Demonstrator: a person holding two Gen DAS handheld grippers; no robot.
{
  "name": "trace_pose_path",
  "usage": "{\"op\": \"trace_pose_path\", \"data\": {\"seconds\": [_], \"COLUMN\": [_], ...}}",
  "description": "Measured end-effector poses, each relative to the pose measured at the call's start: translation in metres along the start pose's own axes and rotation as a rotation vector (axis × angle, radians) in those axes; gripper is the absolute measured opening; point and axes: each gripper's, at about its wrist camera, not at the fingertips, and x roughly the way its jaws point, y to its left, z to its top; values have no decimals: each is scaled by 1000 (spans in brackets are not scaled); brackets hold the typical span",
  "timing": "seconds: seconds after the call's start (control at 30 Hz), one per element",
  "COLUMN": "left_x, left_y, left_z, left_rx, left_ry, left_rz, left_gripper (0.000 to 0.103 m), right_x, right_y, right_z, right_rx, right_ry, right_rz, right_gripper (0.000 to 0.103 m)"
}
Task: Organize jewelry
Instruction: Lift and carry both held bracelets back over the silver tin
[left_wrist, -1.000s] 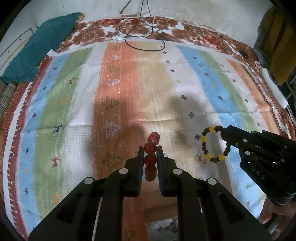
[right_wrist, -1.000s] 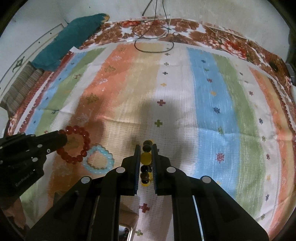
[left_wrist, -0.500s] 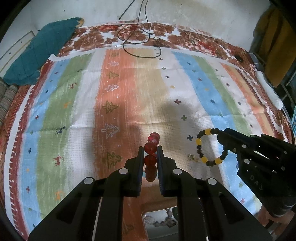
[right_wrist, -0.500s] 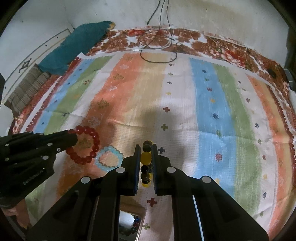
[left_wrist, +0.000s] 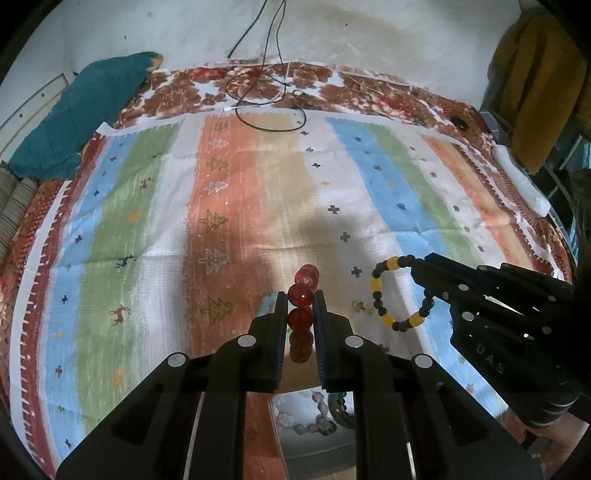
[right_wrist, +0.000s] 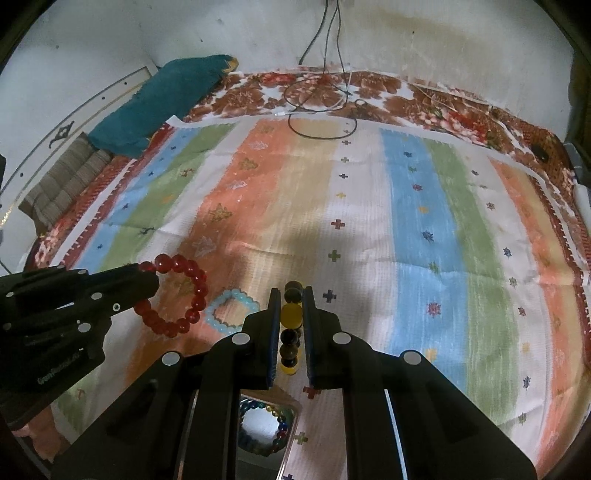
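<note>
Red bracelet (left_wrist: 301, 299) clamped in left tool (left_wrist: 300, 306); black-yellow bracelet (right_wrist: 290, 314) clamped in right tool (right_wrist: 290, 306); pale-blue bracelet (right_wrist: 231, 312) clear only right view.

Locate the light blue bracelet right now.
Right wrist view: light blue bracelet lies on the striped cloth, between the red bracelet and the right tongs.

Both wrist views look steeply down, seemingly from near, sharing the striped cloth (left_wrist: 258, 192).

A loose bracelet (right_wrist: 232, 309) lies on the cloth (right_wrist: 369, 206) between both held bracelets, cables (right_wrist: 317, 107) far behind.
</note>
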Motion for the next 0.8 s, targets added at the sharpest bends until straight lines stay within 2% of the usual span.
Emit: {"op": "trace_pose_path", "data": {"seconds": [0.53,0.8], "left_x": [-33,-39], "left_y": [-13,-15], "left_z": [-24,-34], "left_rx": [30,37], "left_ry": [-51,-50], "left_rz": [-30,-33], "left_gripper": [13,13], "right_x": [-34,-47], "right_y": [10,15], "right_z": [-17,-28], "right_rx": [-22,-32], "right_ry": [-62,-76], "right_rz": [13,20], "right_gripper": [13,13]}}
